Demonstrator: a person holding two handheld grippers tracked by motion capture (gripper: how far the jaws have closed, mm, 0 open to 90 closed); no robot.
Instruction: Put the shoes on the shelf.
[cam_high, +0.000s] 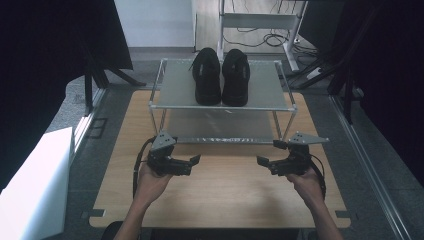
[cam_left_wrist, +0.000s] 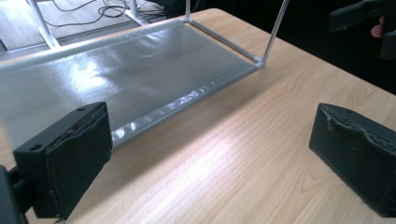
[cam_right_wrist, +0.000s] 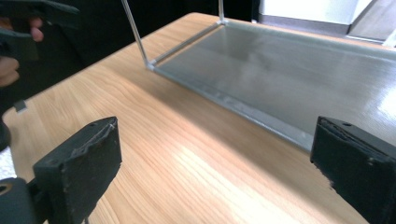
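Note:
A pair of black shoes (cam_high: 221, 76) stands side by side on the top shelf of a two-tier metal rack (cam_high: 175, 92) at the far half of the wooden table (cam_high: 225, 200). My left gripper (cam_high: 194, 164) hovers in front of the rack's left legs, jaws wide open and pointing inward, nothing between them. My right gripper (cam_high: 264, 165) mirrors it before the right legs, open and empty. In the left gripper view my left gripper (cam_left_wrist: 210, 154) frames bare wood beside the empty lower shelf (cam_left_wrist: 140, 65). In the right gripper view my right gripper (cam_right_wrist: 215, 168) frames the same shelf (cam_right_wrist: 303, 70).
A white block (cam_high: 35, 175) sits off the table's left side. Behind the rack stands a white-framed desk (cam_high: 260, 22) with cables on the floor. Dark curtains hang at both sides. The other gripper (cam_left_wrist: 359, 14) shows at the left gripper view's top right.

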